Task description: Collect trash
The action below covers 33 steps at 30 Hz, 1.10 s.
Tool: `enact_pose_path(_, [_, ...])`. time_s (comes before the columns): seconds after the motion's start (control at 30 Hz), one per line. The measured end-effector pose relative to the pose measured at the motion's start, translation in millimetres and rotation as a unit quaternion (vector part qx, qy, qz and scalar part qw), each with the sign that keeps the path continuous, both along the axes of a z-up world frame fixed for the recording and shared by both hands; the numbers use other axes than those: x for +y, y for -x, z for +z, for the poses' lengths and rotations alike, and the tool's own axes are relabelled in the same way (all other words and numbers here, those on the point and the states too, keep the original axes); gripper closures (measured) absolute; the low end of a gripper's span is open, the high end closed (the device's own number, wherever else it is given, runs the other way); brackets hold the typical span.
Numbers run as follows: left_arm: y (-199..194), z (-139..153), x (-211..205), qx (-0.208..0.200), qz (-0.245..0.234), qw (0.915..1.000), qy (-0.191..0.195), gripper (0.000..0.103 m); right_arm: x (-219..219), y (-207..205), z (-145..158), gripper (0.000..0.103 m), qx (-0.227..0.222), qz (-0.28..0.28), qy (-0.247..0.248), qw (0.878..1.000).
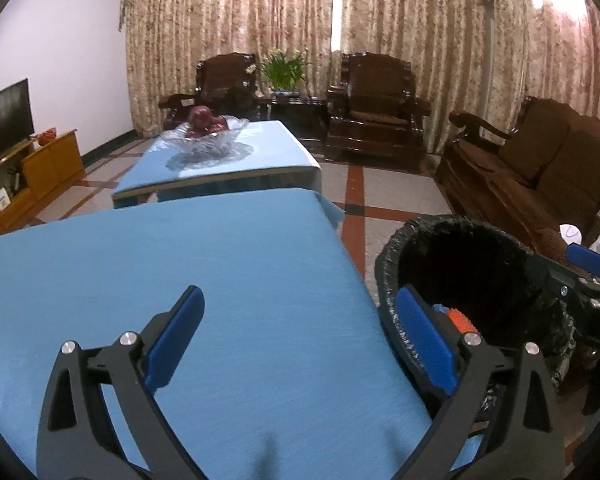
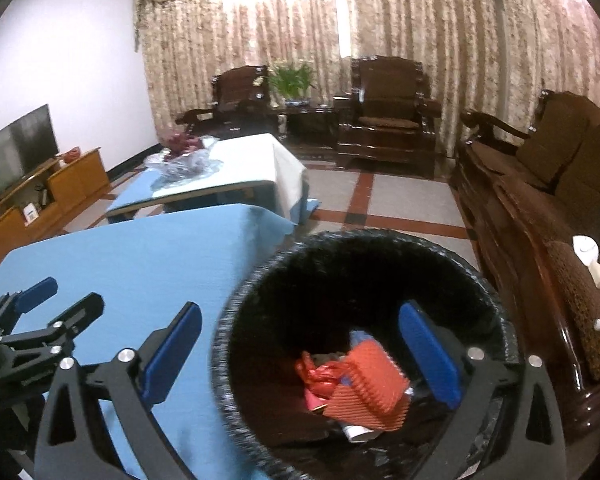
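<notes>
Right wrist view: the right gripper hangs spread wide and empty over the black-lined trash bin, where an orange ridged wrapper and red crumpled plastic lie. The left gripper, also spread and empty, straddles the blue-clothed table's edge beside the bin.

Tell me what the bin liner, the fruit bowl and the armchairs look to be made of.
Bin liner: thin black plastic film, glossy; it crinkles where it folds over the rim.
Fruit bowl: clear glass or crystal, possibly clear plastic; transparent, with a scalloped edge and faceted glints.
Armchairs: dark carved wood, polished, with highlights on the arms; the seat pads look like brown fabric.
</notes>
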<state>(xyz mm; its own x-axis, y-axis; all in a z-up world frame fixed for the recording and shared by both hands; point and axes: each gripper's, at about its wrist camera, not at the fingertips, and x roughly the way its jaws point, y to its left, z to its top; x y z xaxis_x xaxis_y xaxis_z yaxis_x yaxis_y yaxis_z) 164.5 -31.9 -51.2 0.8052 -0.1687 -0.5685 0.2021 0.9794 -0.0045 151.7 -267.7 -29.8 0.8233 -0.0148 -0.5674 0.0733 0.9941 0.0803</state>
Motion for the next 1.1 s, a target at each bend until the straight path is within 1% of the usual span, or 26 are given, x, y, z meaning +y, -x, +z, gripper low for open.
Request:
enact_pose_path(0.2, [22,17,16,-0.011,0.009,0.9999,-0.005,0.008,20,12,15,0.006,-0.009,0.022,0.004,1.000])
enact_pose_path(0.43, [43,39,34,-0.029,0.021,0.9994,0.002,0.008,34,25,33,0.006,-0.025,0.036,0.006,0.999])
enact_pose_path(0.73, [67,63,44,-0.053,0.027,0.9982,0.010,0.008,51,44,55,0.006,-0.047,0.048,0.014,0.998])
enact_pose_path(0.93, [74,72,51,-0.059,0.029,0.9977,0.013,0.008,56,46,59,0.006,-0.050,0.049,0.022,0.997])
enact_pose_path(1.1, [75,73,52,-0.060,0.031,0.9977,0.012,0.008,62,47,61,0.006,-0.051,0.052,0.024,0.997])
